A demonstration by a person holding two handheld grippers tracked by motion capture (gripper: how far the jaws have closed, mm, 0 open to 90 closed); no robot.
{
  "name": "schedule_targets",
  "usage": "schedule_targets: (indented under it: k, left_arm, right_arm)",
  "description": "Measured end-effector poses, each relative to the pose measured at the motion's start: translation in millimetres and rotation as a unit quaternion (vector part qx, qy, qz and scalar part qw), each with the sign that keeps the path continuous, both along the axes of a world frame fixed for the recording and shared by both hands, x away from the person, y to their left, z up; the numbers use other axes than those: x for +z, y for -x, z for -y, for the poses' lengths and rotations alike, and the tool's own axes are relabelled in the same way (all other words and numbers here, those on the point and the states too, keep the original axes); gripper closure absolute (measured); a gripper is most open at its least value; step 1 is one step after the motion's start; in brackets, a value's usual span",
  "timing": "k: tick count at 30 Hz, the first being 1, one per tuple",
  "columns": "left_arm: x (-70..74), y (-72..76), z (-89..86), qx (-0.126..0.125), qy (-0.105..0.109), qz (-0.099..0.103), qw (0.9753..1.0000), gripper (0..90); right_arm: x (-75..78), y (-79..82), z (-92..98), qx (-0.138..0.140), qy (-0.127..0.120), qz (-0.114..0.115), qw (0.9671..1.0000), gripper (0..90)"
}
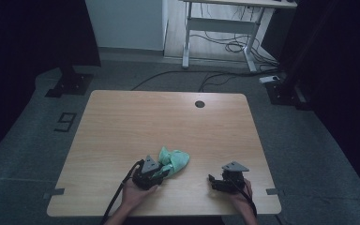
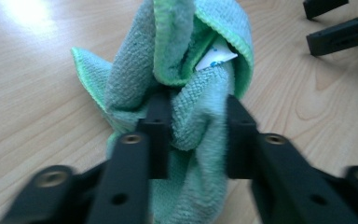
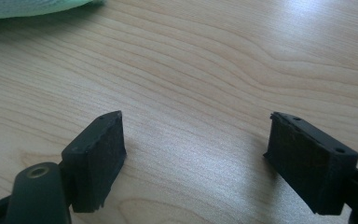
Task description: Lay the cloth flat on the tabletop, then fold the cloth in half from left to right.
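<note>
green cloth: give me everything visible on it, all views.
The green cloth is a mint microfibre rag with a brighter green stitched hem and a small white tag tucked in its folds. It is bunched up, not spread, and lies on the wooden table near the front edge, left of centre. The left gripper has its jaws closed on a thick fold of it. The right gripper stands apart, jaws wide open over bare wood.
</note>
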State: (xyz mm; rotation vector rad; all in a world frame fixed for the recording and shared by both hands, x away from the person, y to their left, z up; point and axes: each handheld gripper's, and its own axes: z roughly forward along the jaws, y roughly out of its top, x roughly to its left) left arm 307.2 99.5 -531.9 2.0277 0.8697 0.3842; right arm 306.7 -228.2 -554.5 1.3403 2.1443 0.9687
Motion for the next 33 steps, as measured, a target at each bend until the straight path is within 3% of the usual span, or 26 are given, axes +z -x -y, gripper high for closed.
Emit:
schedule_targets:
  k: [3,4,7,12,27,33]
  left_arm:
    - [6.3,2.7,-2.3,0.000,0.012,0.011,0.9999,38.1]
    - [13.3,4.6,-6.8,-0.002,0.028,0.015,0.9995,35.3]
    - [19.0,5.9,-12.0,-0.007,0.040,0.012,0.9991,30.0]
    - [27.4,9.7,-26.1,-0.008,0.041,0.009,0.9991,29.3]
    - [30.8,14.3,-55.8,0.018,0.030,0.008,0.9994,29.5]
    - [32.5,13.7,-60.6,0.024,0.031,0.005,0.9992,30.7]
  right_arm:
    - [0.0,0.3,0.0,-0.001,0.000,0.002,1.0000,19.5]
    - [0.5,1.4,0.0,0.001,0.000,0.009,1.0000,20.2]
    - [1.1,2.5,-0.3,0.001,-0.003,0.017,0.9999,20.4]
    - [3.4,4.6,-0.8,0.007,-0.007,0.024,0.9997,20.4]
    - [18.5,13.2,-10.8,0.029,-0.048,0.054,0.9970,20.6]
    - [23.4,17.5,-20.3,0.043,-0.044,0.065,0.9959,20.9]
